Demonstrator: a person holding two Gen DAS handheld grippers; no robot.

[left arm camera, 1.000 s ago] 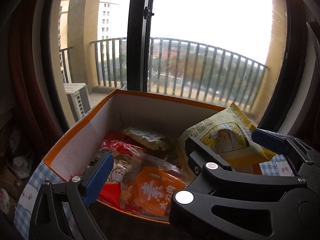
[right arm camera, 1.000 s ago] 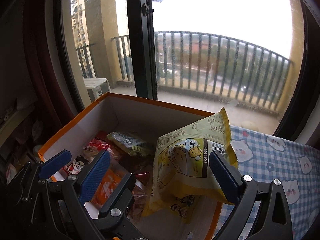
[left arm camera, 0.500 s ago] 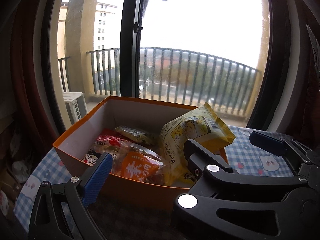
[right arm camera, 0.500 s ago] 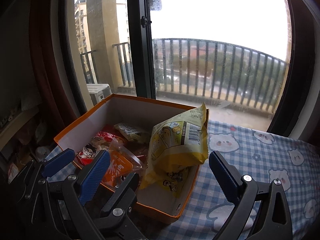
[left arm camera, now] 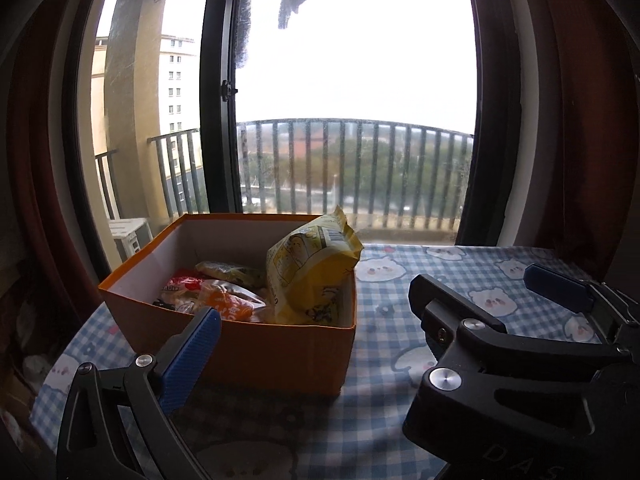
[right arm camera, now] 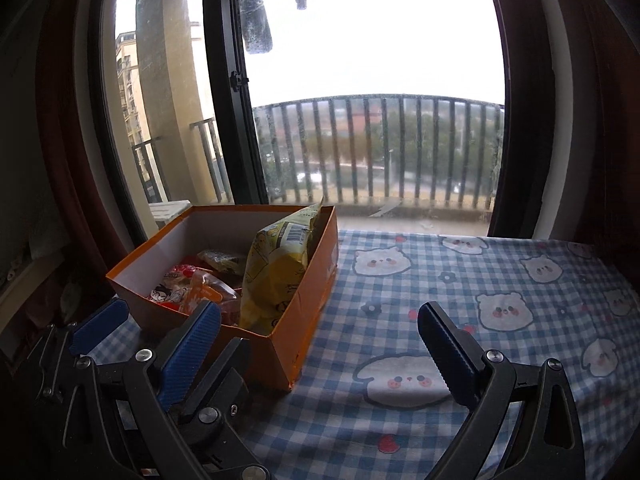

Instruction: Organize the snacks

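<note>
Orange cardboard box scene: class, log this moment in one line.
orange cardboard box: on checked cloth | yellow snack bag: upright inside | left claw: opening, empty | right claw: open, empty

i see: table [right arm camera: 500,280], blue checked bear-print cloth [right arm camera: 420,320]; on it, one orange box [right arm camera: 308,304], left side.

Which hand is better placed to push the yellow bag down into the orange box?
Left, probably. The left gripper, empty with jaws opening, faces the yellow snack bag head-on in the orange box; the right gripper points mostly at tablecloth beside it.
</note>
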